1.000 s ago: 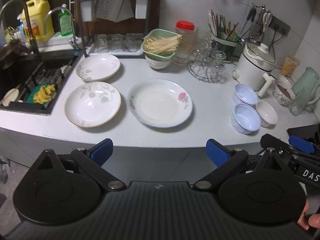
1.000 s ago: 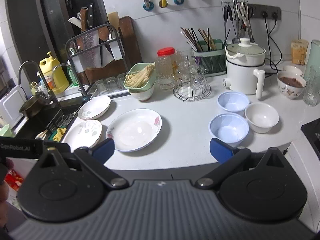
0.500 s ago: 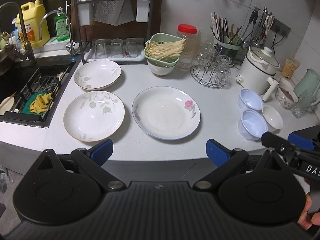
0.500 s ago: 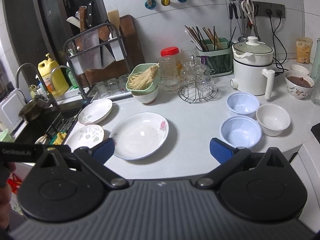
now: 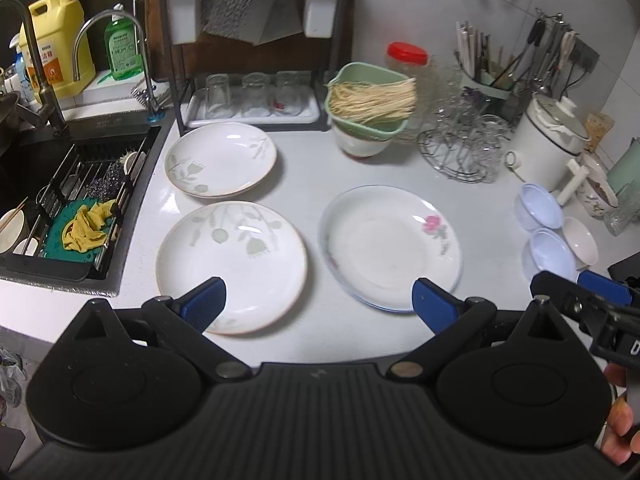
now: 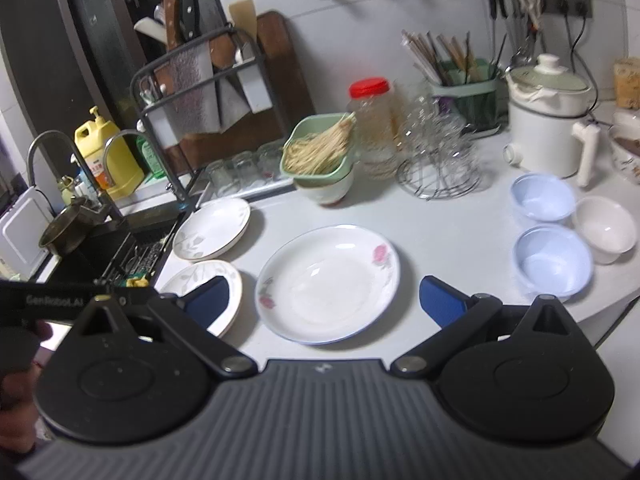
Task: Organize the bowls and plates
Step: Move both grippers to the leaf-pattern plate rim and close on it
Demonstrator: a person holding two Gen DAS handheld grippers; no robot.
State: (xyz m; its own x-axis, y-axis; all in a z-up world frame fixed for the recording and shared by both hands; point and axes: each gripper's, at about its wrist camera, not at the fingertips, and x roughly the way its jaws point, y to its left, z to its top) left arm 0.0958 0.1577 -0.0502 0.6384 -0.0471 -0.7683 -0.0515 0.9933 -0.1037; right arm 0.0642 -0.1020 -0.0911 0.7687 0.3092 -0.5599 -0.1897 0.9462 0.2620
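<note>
plates left, bowls right

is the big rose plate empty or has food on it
Empty: the rose plate shows only bare white glaze and its pink flower print in both wrist views.

Wide-open left tongs above two plates

**Colours and patterns on the counter**

Large white plate: pink rose, blue rim. Two cream plates, near and far: grey-green leaf sprigs, tan rims. Two pale blue bowls, one plain white bowl. Yellow jug upper left; green basket.
</note>
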